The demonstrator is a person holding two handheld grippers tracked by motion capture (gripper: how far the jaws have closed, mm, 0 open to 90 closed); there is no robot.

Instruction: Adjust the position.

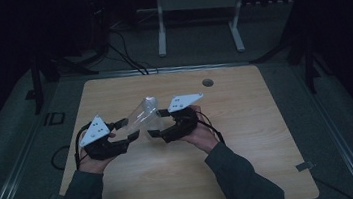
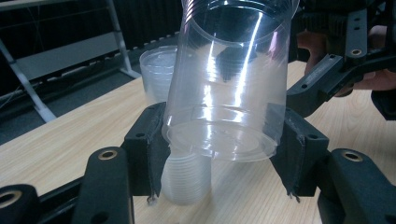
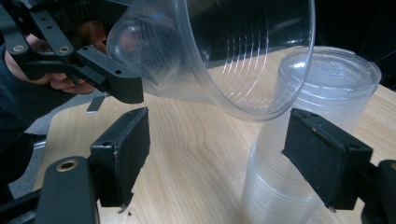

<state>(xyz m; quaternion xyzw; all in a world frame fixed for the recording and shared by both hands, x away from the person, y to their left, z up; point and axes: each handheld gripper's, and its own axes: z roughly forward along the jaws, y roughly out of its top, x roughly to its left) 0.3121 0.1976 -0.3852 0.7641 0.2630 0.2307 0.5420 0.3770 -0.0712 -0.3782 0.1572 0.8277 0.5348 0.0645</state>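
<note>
Left gripper [image 2: 219, 154]: my near item, pinching the base of one clear plastic cup [image 2: 229, 88], held tilted above the surface [image 1: 247, 121]. Right gripper [image 3: 217, 154]: spread wide, holding nothing, just under that cup's open rim. Beyond: stack of nested clear cups [image 3: 299, 149], standing upside down on the surface. Step, as I judge it: a single cup freed from the stack. Next move calls for setting it down apart.
</note>
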